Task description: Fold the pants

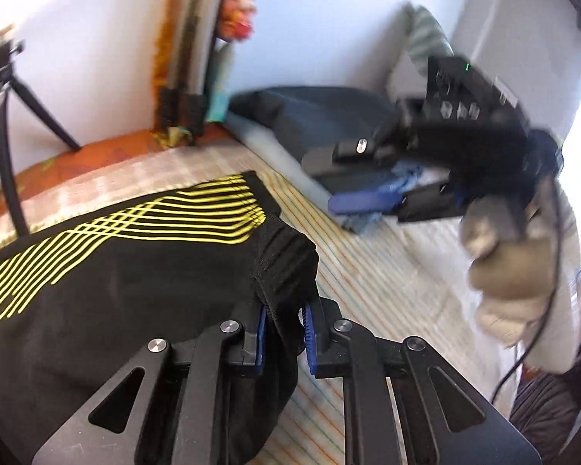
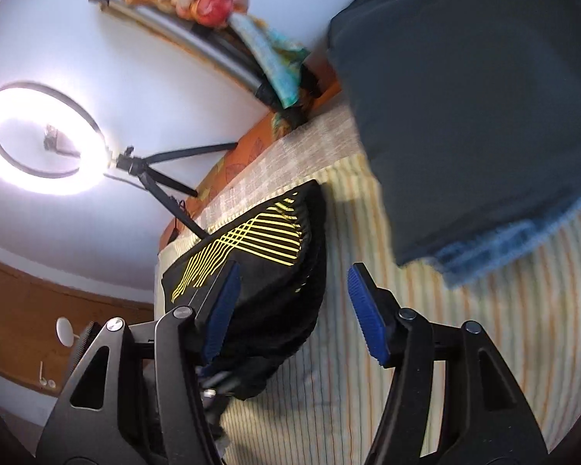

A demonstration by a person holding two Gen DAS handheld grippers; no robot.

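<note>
Black pants [image 1: 116, 271] with yellow stripes lie on the striped bed sheet [image 1: 368, 290]. My left gripper [image 1: 284, 314] is shut on a bunched fold of their black waistband, which rises between the blue pads. My right gripper [image 1: 337, 180] hovers open to the right, above the sheet, held by a gloved hand [image 1: 503, 263]. In the right wrist view the right gripper [image 2: 293, 275] is open, with the pants [image 2: 267, 255] lying behind its left finger and nothing pinched.
A dark grey folded stack [image 2: 464, 97] on a blue cloth [image 2: 503, 244] lies at the far side of the bed. A lit ring light [image 2: 38, 135] on a tripod stands by the wall. Colourful cloth hangs on the bed frame [image 2: 197, 4].
</note>
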